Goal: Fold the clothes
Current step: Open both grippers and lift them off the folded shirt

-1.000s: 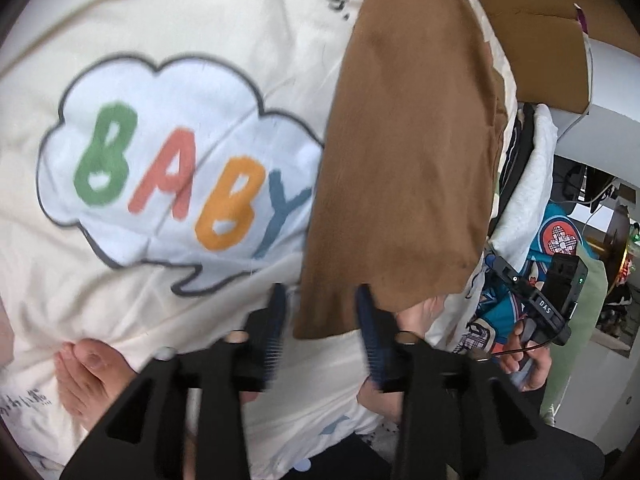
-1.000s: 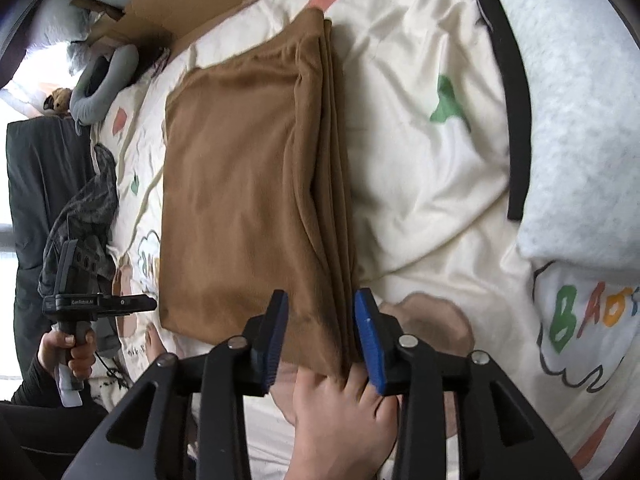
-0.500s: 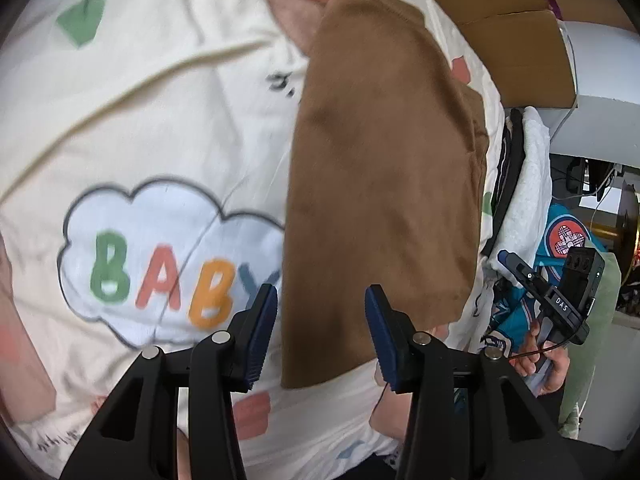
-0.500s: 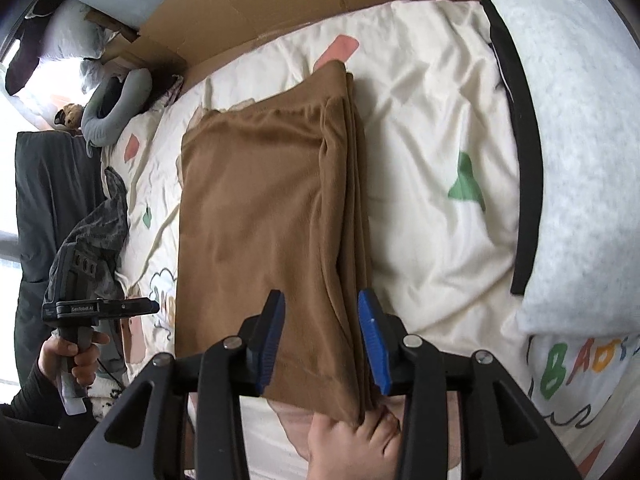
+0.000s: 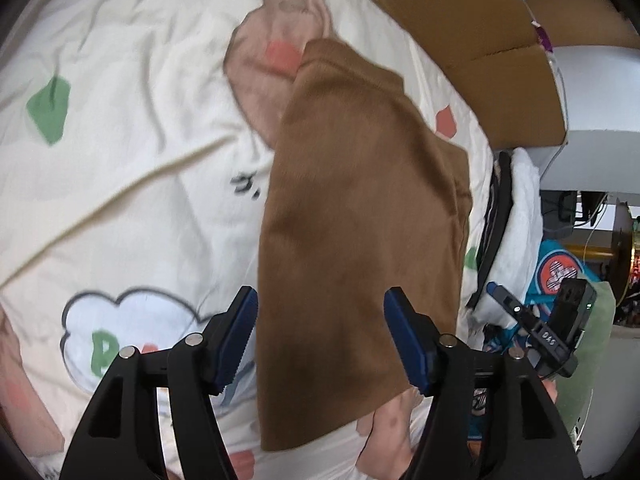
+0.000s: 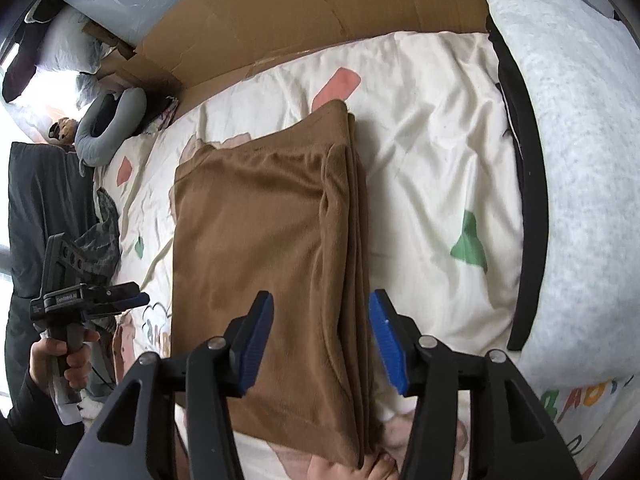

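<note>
A brown garment point(image 6: 268, 248) lies folded into a long rectangle on the cream printed bedspread point(image 6: 424, 168), its layered edges stacked along the right side. In the left wrist view the same brown garment point(image 5: 360, 216) runs away from me. My left gripper point(image 5: 320, 340) hovers above its near end, jaws opening, nothing between the pads. My right gripper point(image 6: 320, 336) hangs over the garment's near right edge, jaws also opening and empty. Each gripper shows in the other's view: the left gripper point(image 6: 92, 300) in a hand, the right gripper point(image 5: 548, 332) at the bed's side.
Flattened cardboard point(image 6: 320, 12) lines the far side of the bed. A grey-white pillow point(image 6: 580, 160) with a black strip lies right. A grey neck pillow point(image 6: 112, 128) and dark clothes point(image 6: 40, 208) sit left. A bare foot point(image 6: 360, 468) rests at the garment's near edge.
Both grippers have pulled back and up from the brown garment's near edge, showing more of the bed. Their jaws have spread wider and hold nothing.
</note>
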Motion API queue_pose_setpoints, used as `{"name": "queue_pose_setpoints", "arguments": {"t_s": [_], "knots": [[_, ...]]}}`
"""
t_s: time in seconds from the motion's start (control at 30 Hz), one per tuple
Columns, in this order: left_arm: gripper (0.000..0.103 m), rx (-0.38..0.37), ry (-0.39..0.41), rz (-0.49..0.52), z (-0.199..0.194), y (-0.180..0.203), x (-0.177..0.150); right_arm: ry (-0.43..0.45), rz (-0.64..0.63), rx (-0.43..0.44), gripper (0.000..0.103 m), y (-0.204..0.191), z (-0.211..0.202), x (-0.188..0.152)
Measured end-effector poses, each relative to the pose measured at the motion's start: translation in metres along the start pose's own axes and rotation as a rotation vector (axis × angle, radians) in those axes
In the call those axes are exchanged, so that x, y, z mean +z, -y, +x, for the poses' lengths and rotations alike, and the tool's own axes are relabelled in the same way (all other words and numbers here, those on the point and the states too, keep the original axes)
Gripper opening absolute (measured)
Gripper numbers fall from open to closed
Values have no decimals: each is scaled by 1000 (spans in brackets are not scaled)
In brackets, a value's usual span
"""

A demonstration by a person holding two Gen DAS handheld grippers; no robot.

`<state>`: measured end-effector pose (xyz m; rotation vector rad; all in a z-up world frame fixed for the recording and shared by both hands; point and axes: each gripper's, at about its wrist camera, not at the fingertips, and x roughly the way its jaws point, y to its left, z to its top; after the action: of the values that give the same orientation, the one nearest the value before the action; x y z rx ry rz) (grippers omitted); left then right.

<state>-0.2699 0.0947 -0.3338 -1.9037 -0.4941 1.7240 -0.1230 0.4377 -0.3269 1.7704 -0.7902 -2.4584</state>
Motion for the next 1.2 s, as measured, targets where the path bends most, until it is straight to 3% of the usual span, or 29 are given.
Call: {"name": "queue_pose_setpoints", "arguments": {"t_s": [0.33,0.53,0.83,1.2], "knots": [[66,-1,61,54,10,-3,28,38,41,8,48,12,24,29],[66,-3,110,95,11,-7,55,34,-1,12,53,9,45,45],[66,-17,121,121,26,-14,77,16,-52,14,56,14,71,58],[66,-107,148,94,32,-29,90,-9,7,111,56,28,100,70]]}}
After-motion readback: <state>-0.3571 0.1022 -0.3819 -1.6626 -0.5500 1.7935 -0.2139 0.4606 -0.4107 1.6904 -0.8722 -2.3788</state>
